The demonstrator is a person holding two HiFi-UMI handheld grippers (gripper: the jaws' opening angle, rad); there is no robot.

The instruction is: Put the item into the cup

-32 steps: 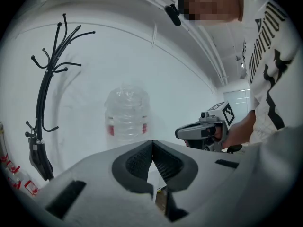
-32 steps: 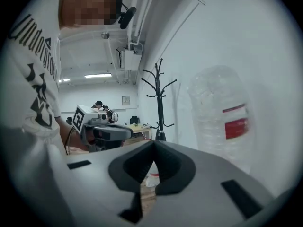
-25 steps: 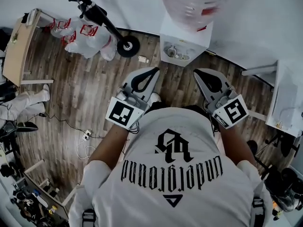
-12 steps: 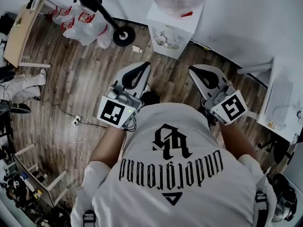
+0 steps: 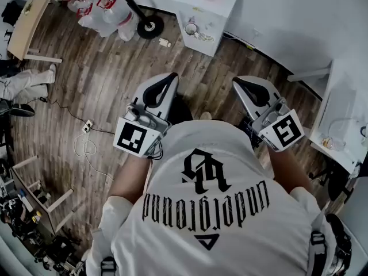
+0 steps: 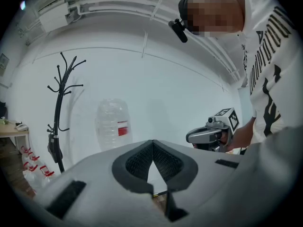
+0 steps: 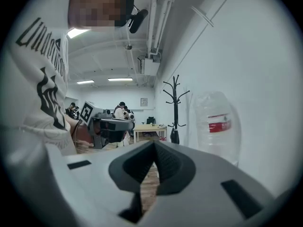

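Note:
No cup or item shows clearly in any view. In the head view both grippers are held level in front of the person's white T-shirt, above a wood floor. My left gripper point(image 5: 165, 80) is shut with nothing between its jaws; in the left gripper view its tips point(image 6: 152, 144) meet at a point. My right gripper point(image 5: 244, 84) is shut and empty too, with its tips point(image 7: 154, 144) together. Each gripper view shows the other gripper beside it: the right one point(image 6: 208, 135) and the left one point(image 7: 111, 124).
A white water dispenser point(image 5: 206, 11) with a large clear bottle point(image 6: 112, 122) stands ahead by the white wall. A black coat stand point(image 6: 58, 112) and white bags point(image 5: 102, 17) are to its left. A white table point(image 5: 345, 111) is at the right, a wooden desk point(image 5: 26, 25) at the far left.
The whole floor scene has slid up and left in the head view. The dispenser is now at the top edge and the right table shows more. Both grippers stay shut and level.

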